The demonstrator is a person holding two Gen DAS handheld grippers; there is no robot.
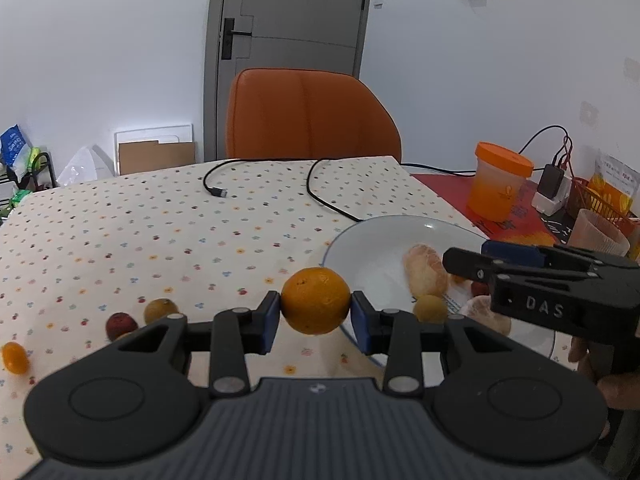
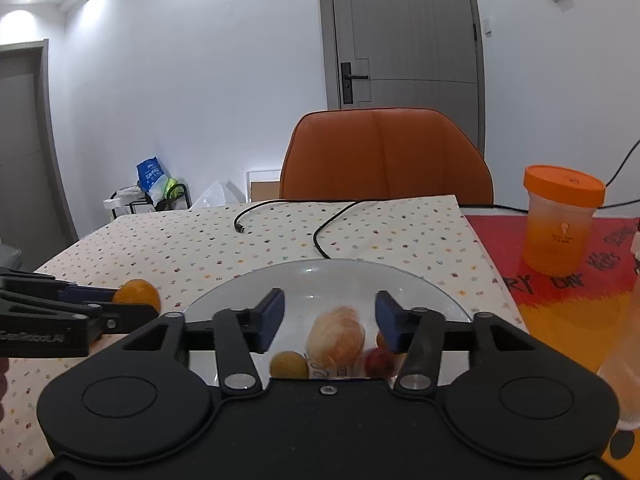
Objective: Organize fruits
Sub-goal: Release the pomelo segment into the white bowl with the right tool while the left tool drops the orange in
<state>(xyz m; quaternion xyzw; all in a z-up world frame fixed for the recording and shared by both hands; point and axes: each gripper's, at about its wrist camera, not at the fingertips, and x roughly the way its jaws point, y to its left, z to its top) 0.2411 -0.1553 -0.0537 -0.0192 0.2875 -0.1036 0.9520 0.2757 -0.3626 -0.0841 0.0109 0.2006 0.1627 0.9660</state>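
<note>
My left gripper [image 1: 315, 318] is shut on an orange [image 1: 315, 300], held above the dotted tablecloth just left of the white plate [image 1: 368, 248]. The same orange [image 2: 138, 294] shows at the left of the right wrist view. My right gripper [image 2: 330, 320] hangs open over the plate [image 2: 320, 276] with nothing pressed between its blue pads. Under it lie a peeled citrus [image 2: 338, 336], a small yellow fruit [image 2: 289, 365] and a red fruit [image 2: 379, 362]. On the cloth to the left sit a red lychee [image 1: 120, 325], a brownish fruit [image 1: 161, 309] and a small orange fruit [image 1: 15, 357].
Two black cables [image 1: 320, 192] lie across the far half of the cloth. An orange-lidded jar [image 2: 560, 224] stands on a red mat to the right, near a charger [image 1: 554, 188] and a basket. An orange chair [image 1: 312, 116] stands behind the table. A clear cup [image 2: 632, 360] is at the right edge.
</note>
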